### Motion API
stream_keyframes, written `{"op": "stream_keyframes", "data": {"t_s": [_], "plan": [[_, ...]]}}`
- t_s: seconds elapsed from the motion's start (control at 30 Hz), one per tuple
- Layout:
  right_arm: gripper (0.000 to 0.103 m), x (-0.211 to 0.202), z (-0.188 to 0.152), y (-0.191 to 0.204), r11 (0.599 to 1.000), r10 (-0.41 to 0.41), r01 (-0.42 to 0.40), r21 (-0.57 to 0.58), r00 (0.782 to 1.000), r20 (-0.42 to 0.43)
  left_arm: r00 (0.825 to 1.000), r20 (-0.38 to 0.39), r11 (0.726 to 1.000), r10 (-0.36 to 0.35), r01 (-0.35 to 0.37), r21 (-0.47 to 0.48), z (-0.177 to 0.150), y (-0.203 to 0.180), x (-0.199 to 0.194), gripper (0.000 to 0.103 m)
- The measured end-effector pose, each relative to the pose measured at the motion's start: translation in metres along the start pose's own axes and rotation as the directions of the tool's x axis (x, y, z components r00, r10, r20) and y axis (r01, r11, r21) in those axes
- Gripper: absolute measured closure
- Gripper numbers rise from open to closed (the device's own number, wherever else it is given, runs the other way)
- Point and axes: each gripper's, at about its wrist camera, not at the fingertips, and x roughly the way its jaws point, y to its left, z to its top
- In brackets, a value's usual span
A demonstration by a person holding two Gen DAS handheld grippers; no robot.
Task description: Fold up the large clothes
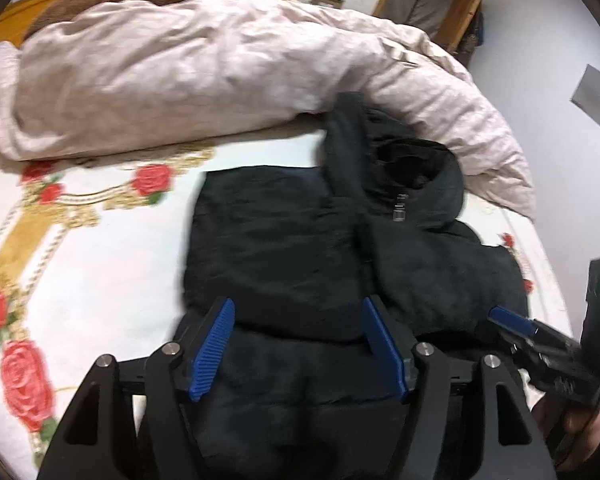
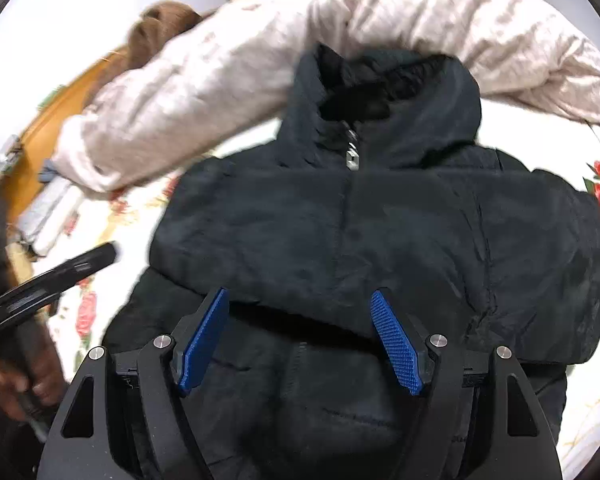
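Right wrist view: right gripper (image 2: 300, 336) tilts down, jaws apart, over the black jacket (image 2: 380, 220).

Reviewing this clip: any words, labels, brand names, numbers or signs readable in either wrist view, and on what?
None can be read.
Black jacket: a faint light line of print low on its front, too small and blurred to read.
Zip pull: no marking can be made out.
Bedsheet: only roses and gold scrollwork, no lettering.
Pink duvet: plain.
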Motion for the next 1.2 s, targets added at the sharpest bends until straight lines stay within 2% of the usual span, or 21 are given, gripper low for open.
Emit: {"op": "stream_keyframes", "data": {"t_s": [0.1,0.27,0.3,0.33,0.4,0.43,0.57,0.67,0.8,0.9,0.97,1.03,1.1,1.2], "plan": [[0.029,-0.019,-0.003,-0.018,0.999,-0.034,0.032,0.041,0.998,0.060,0.999,-0.028,0.999,-0.024,0.025,0.035,0.007,-0.025,0.018,0.033],[0.030,-0.038,-0.013,-0.092,0.962,-0.209,0.192,0.193,0.975,0.072,0.993,-0.022,0.980,-0.119,0.121,0.156,0.011,-0.082,0.041,0.033],[0.030,-0.038,-0.015,-0.104,0.954,-0.228,0.208,0.217,0.971,0.071,0.991,-0.028,0.974,-0.132,0.135,0.180,0.010,-0.091,0.047,0.033],[0.037,-0.039,-0.017,-0.118,0.942,-0.260,0.237,0.239,0.963,0.067,0.990,-0.040,0.967,-0.136,0.142,0.210,0.008,-0.099,0.058,0.033],[0.048,-0.035,-0.020,-0.135,0.924,-0.301,0.279,0.262,0.953,0.047,0.996,-0.061,0.963,-0.068,0.082,0.257,0.001,-0.105,0.083,0.036],[0.049,-0.031,-0.022,-0.140,0.920,-0.305,0.284,0.271,0.951,0.039,0.997,-0.079,0.960,-0.020,0.041,0.277,-0.001,-0.105,0.098,0.042],[0.049,0.004,-0.025,-0.147,0.926,-0.286,0.279,0.255,0.958,-0.010,0.996,-0.061,0.955,0.062,-0.041,0.294,0.000,-0.093,0.127,0.042],[0.049,0.028,-0.024,-0.140,0.933,-0.308,0.307,0.190,0.951,-0.023,0.995,-0.065,0.959,0.074,-0.053,0.279,0.003,-0.090,0.130,0.042],[0.049,0.017,-0.016,-0.144,0.932,-0.300,0.300,0.206,0.953,-0.028,0.994,-0.093,0.969,0.065,-0.041,0.244,0.007,-0.082,0.114,0.042],[0.049,-0.013,-0.008,-0.141,0.934,-0.306,0.289,0.208,0.951,0.050,0.998,-0.052,0.978,0.022,-0.011,0.206,0.016,-0.079,0.091,0.043],[0.049,-0.024,0.004,-0.141,0.934,-0.320,0.297,0.200,0.942,0.098,1.000,-0.009,0.978,0.030,-0.027,0.208,0.028,-0.080,0.087,0.042],[0.049,-0.021,0.019,-0.149,0.931,-0.328,0.303,0.206,0.939,0.101,0.998,0.006,0.976,0.066,-0.066,0.208,0.040,-0.081,0.100,0.042],[0.049,-0.010,0.034,-0.164,0.922,-0.345,0.319,0.219,0.934,0.092,0.993,-0.019,0.973,0.119,-0.113,0.200,0.047,-0.075,0.124,0.042],[0.049,0.016,0.044,-0.184,0.912,-0.349,0.332,0.239,0.937,0.029,0.992,-0.037,0.977,0.120,-0.112,0.183,0.048,-0.065,0.147,0.041]]}}
